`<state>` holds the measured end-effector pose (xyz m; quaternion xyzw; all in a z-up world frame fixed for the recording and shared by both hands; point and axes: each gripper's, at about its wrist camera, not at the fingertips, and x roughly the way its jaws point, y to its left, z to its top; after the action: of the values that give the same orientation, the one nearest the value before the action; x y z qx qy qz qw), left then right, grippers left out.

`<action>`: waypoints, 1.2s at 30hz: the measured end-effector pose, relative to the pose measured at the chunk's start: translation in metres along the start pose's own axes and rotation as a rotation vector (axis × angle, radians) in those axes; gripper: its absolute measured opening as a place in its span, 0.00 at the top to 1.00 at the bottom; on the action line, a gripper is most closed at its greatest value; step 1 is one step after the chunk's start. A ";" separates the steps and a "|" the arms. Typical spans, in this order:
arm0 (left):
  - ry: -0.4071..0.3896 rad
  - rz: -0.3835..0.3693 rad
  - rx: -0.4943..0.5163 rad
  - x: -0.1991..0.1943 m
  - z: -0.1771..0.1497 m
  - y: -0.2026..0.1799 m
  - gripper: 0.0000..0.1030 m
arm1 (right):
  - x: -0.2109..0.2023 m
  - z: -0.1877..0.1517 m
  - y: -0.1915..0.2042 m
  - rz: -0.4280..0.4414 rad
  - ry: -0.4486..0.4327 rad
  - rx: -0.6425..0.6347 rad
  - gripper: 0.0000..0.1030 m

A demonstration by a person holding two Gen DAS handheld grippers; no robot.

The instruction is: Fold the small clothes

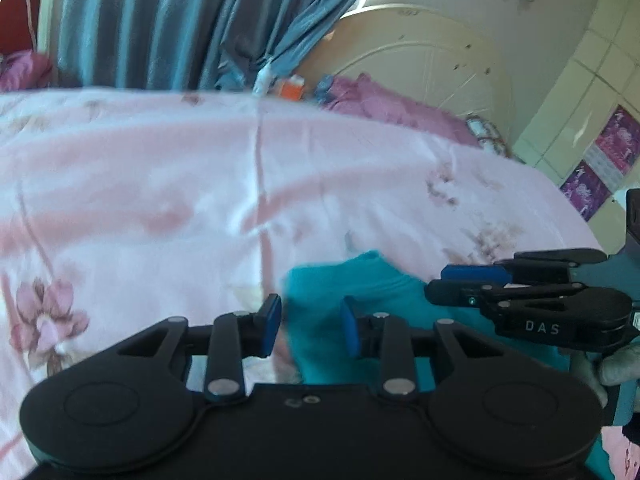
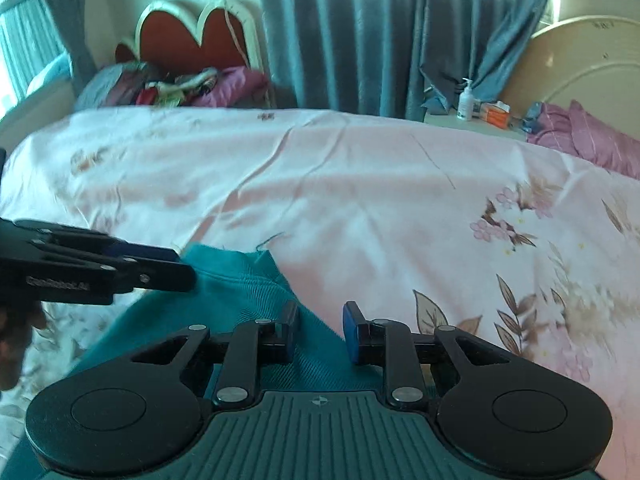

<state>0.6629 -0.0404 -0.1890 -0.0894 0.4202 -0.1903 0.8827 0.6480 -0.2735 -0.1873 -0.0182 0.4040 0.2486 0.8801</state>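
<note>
Teal garment [image 1: 360,300]: lower centre of left wrist view, lying on floral bed cover [image 1: 160,184]. Left hand-held gripper [image 1: 310,326] partly open, straddling a cloth edge, not pinching.

Right wrist view: right hand-held gripper [image 2: 320,332] partly open over cloth, gripping nothing. Judged mid-fold; next, regrasp an edge. No containers apparent.

Soft daylight, bluish cast, motion blur, fisheye-bent edges

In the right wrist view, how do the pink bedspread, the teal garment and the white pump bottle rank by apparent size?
1. pink bedspread
2. teal garment, partly hidden and close to the camera
3. white pump bottle, far away, so its true size is unsure
</note>
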 end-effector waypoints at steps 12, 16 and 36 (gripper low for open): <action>-0.075 -0.087 0.107 0.012 0.005 -0.012 0.95 | -0.007 -0.004 -0.006 0.068 -0.045 0.018 1.00; -0.074 0.022 0.185 0.013 0.004 -0.024 0.71 | -0.006 0.001 -0.002 0.079 -0.071 0.026 0.80; -0.146 0.134 0.065 -0.012 -0.013 -0.013 0.54 | 0.020 0.005 0.014 -0.053 -0.087 0.013 1.00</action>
<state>0.6421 -0.0474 -0.1845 -0.0462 0.3532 -0.1373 0.9242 0.6561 -0.2522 -0.1957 -0.0125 0.3665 0.2232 0.9032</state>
